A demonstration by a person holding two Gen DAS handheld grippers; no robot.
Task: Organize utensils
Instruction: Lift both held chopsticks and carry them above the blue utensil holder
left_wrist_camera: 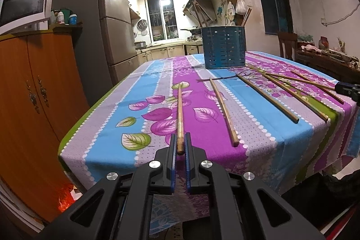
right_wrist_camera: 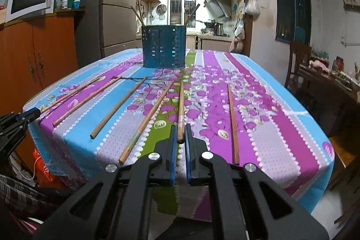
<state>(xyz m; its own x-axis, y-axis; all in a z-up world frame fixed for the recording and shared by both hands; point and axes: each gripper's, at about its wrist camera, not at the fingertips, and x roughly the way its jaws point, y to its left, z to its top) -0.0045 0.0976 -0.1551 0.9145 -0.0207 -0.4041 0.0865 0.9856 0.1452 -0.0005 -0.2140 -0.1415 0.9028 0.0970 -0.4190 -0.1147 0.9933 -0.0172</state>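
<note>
Chopsticks (right_wrist_camera: 139, 114) are spread on the cloth (right_wrist_camera: 270, 127), near a blue holder (right_wrist_camera: 164, 48). One stick end is pinched by each gripper — left (left_wrist_camera: 180, 145), right (right_wrist_camera: 180, 136). Both should be lifted level and dropped in tip first.

To your left stand an orange wooden cabinet (left_wrist_camera: 33, 91), a white microwave (left_wrist_camera: 22, 4) atop it, and a tall grey fridge (left_wrist_camera: 112, 14); perhaps a kettle (right_wrist_camera: 218, 28) beyond.

Purple-blue leaf-print tablecloth (left_wrist_camera: 157, 82), brown chopsticks (right_wrist_camera: 117, 107), seemingly teal perforated holder (left_wrist_camera: 223, 47).
</note>
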